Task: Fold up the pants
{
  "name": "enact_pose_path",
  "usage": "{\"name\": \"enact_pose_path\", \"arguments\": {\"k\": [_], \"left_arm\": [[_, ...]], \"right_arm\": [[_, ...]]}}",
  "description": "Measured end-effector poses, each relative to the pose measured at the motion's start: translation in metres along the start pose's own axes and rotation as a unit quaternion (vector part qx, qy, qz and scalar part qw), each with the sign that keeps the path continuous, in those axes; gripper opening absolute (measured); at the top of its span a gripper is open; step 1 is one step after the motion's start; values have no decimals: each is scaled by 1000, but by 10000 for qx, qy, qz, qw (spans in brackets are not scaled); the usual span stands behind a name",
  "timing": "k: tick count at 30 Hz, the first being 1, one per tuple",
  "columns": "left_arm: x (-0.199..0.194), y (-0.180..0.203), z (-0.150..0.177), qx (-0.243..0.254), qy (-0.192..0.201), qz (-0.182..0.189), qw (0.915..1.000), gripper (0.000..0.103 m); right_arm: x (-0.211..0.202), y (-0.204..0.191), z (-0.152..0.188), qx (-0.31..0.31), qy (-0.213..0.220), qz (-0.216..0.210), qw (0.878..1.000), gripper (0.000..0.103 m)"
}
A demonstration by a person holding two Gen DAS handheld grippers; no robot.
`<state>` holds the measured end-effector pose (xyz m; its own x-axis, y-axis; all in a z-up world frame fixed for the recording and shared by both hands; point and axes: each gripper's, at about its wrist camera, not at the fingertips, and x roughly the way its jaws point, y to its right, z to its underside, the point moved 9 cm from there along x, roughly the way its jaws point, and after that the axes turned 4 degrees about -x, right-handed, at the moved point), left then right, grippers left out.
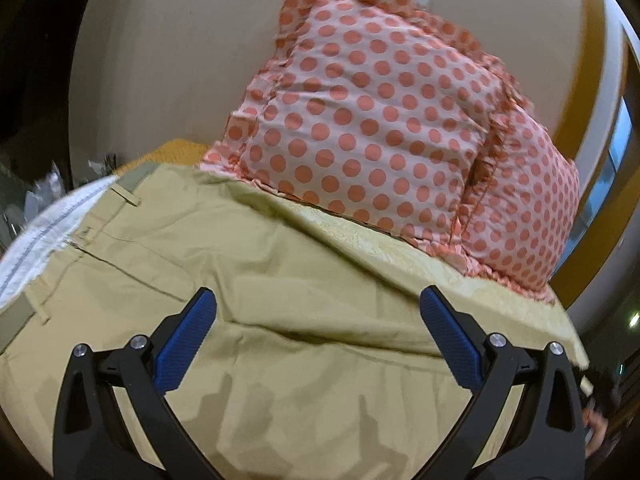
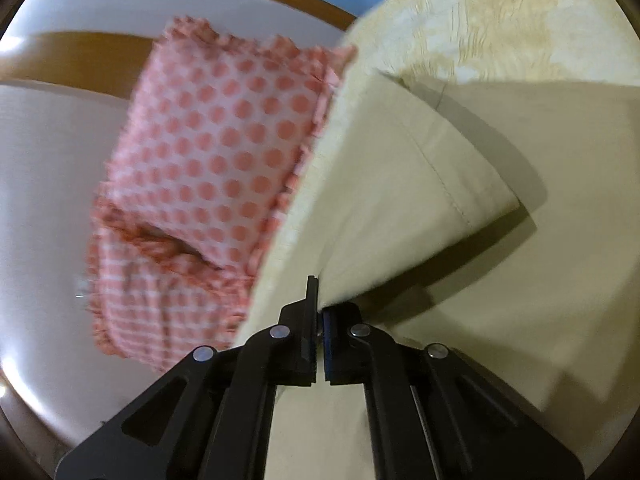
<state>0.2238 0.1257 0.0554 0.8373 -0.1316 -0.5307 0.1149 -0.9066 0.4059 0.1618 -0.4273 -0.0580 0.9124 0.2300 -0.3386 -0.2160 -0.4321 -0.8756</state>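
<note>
Khaki pants (image 1: 224, 280) lie spread on the bed, their waistband with belt loops and white lining at the left of the left wrist view. My left gripper (image 1: 318, 304) is open just above the pants' seat area, blue pads apart, holding nothing. In the right wrist view my right gripper (image 2: 319, 300) is shut on the hem end of a pant leg (image 2: 408, 192), lifted above the rest of the pants (image 2: 540, 240), which lie flat to the right.
A pink pillow with orange polka dots (image 1: 376, 120) lies on the pale yellow bedspread (image 1: 400, 248) just beyond the pants; it also shows in the right wrist view (image 2: 212, 152). A beige wall (image 1: 160, 60) stands behind the bed.
</note>
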Motion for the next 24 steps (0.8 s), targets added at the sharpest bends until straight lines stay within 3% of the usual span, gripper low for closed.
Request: {"name": "enact_pose_path", "arguments": {"k": [4,6,10,13,14,15,16,19,21,24], "left_arm": [[46,-14,-17,-626,-535,94,9966,100],[77,-19,-25,-938,-916,56,9913,89],[131,-32,-37,-1176,-1308,-378,9837,80],[168,-50,-41,-1202,-1531,-898,9768,64],[180,-55,-41,-1278,-1619,-942,9740,50],[186,-60,-39,-1336,-1687,-960,9718,26],[190,-64,-39,-1376,-1711,-949,9710,11],[170,-62,-45,-1337,-1445,-720,9778,4],[134,-54,-54,-1091,-1101,-537,9865,3],[48,-37,-55,-787,-466,-145,9957,3]], "right_arm": [[-26,-6,0,74,128,-474,9988,2],[-28,-11,1,45,141,-545,9984,2],[-29,-18,-2,-92,169,-604,9980,2],[-27,-20,-2,-187,164,-549,9982,2],[-26,-20,-2,-207,158,-525,9983,2],[-23,-19,-3,-229,141,-476,9985,2],[-22,-18,-4,-242,133,-456,9986,2],[-19,-21,-11,-342,132,-417,9985,2],[-24,-28,-16,-437,210,-464,9977,2],[-45,-36,-24,-717,459,-413,9955,2]]}}
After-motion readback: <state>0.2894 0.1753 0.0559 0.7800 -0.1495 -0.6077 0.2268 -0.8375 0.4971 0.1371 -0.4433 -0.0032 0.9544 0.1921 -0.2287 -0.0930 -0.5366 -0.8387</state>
